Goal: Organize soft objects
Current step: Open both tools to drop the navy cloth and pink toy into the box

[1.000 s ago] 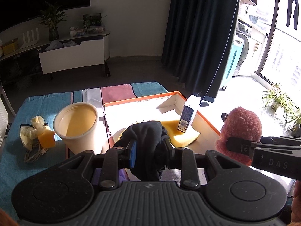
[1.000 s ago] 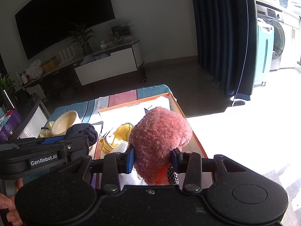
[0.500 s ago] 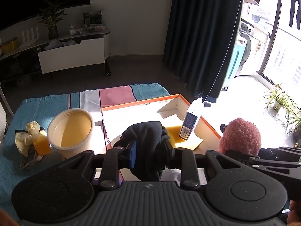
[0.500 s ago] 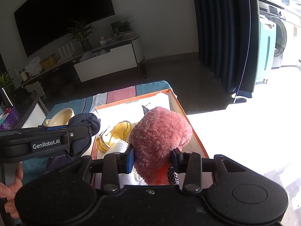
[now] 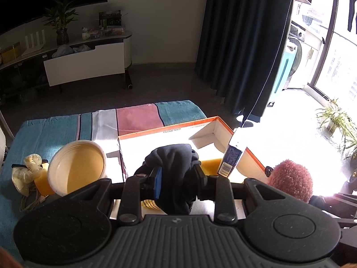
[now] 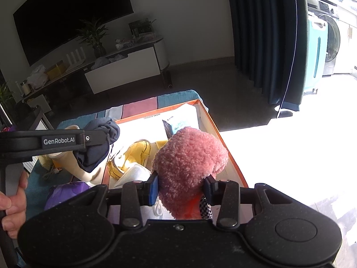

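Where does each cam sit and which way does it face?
Left wrist: on the left tool, looking forward and down past its grip on the dark cloth at the orange-rimmed box; no hand visible.
Right wrist: on the right tool, gripping the pink plush, facing the same box; a hand holds the left tool's handle.
Shared: box, cloth, plush, cream tub.

We're in a home living room: big wall TV (image 6: 73,20) above a low media console (image 6: 125,67) with a potted plant (image 6: 93,35) and clutter on top. Dark floor-length curtains (image 5: 243,44) by a glass door, washing machine (image 6: 330,42) and hanging laundry (image 5: 351,6) on the sunlit balcony, houseplants (image 5: 337,120) outside.
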Demonstrator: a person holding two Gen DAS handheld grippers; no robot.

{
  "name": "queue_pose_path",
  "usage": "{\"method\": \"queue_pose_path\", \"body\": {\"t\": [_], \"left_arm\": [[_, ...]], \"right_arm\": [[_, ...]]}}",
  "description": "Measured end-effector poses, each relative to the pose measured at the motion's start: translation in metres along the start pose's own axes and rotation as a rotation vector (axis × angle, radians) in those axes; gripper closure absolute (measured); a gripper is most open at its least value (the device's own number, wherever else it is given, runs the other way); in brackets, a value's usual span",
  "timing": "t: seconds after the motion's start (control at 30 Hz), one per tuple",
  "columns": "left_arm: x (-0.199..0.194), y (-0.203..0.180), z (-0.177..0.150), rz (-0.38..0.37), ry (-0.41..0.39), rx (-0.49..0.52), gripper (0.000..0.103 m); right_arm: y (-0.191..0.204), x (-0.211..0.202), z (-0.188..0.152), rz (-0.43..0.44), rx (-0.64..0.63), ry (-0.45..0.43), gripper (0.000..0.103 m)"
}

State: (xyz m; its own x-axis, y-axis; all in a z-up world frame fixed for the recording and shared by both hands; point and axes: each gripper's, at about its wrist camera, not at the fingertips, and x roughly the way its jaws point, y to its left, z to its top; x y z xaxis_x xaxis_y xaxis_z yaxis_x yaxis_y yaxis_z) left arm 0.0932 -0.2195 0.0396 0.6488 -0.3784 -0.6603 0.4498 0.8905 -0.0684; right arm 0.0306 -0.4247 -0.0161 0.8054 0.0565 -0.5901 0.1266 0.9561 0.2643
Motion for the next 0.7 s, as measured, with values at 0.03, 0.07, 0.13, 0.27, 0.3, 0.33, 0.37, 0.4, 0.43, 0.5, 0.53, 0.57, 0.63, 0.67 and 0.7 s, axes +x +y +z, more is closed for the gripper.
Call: {"method": "queue_pose_path", "body": {"t": [0.03,0.07,0.13,0.27,0.3,0.33,0.37,0.4,0.43,0.5,0.53,0.57,0.63,0.67,0.7], "left_arm": [[0.002,0.000,0.002,0.001,0.003,0.001,0.073],[0.005,0.000,0.003,0.001,0.004,0.000,0.073],[0.009,-0.001,0.007,0.001,0.005,0.002,0.073],[0.017,-0.004,0.015,-0.018,-0.006,0.009,0.062],[0.020,-0.004,0.018,-0.029,-0.009,0.004,0.060],[0.022,-0.004,0.020,-0.036,-0.008,-0.001,0.058],[0.024,-0.004,0.021,-0.045,-0.011,-0.004,0.055],[0.024,-0.003,0.022,-0.055,-0.015,-0.003,0.048],[0.023,-0.003,0.023,-0.051,-0.018,-0.002,0.044],[0.020,-0.002,0.022,-0.043,-0.027,-0.006,0.044],[0.017,-0.001,0.022,-0.047,-0.028,-0.010,0.043],[0.014,0.001,0.022,-0.046,-0.027,-0.016,0.042],[0.008,0.004,0.021,-0.036,-0.026,-0.027,0.037],[0.005,0.005,0.021,-0.030,-0.027,-0.033,0.036],[0.000,0.006,0.021,-0.019,-0.028,-0.041,0.033]], "right_arm": [[-0.001,0.002,0.000,0.000,0.001,0.002,0.053],[-0.001,0.003,0.000,0.001,0.001,0.003,0.053],[-0.002,0.007,0.000,0.004,0.002,0.004,0.051],[-0.002,0.011,0.000,0.010,0.002,-0.004,0.038],[-0.003,0.011,0.000,0.015,0.007,-0.007,0.038],[-0.004,0.010,0.000,0.015,0.010,-0.010,0.038],[-0.004,0.010,0.000,0.016,0.010,-0.014,0.038],[-0.004,0.008,0.000,0.019,0.010,-0.021,0.038],[-0.005,0.006,0.001,0.020,0.013,-0.026,0.038],[-0.005,0.002,0.000,0.023,0.017,-0.034,0.038],[-0.005,0.000,0.000,0.022,0.018,-0.038,0.038],[-0.004,-0.003,0.000,0.022,0.017,-0.042,0.038],[-0.001,-0.008,0.000,0.024,0.012,-0.049,0.038],[0.002,-0.010,-0.001,0.026,0.008,-0.053,0.038],[0.004,-0.012,-0.002,0.028,0.004,-0.054,0.038]]}}
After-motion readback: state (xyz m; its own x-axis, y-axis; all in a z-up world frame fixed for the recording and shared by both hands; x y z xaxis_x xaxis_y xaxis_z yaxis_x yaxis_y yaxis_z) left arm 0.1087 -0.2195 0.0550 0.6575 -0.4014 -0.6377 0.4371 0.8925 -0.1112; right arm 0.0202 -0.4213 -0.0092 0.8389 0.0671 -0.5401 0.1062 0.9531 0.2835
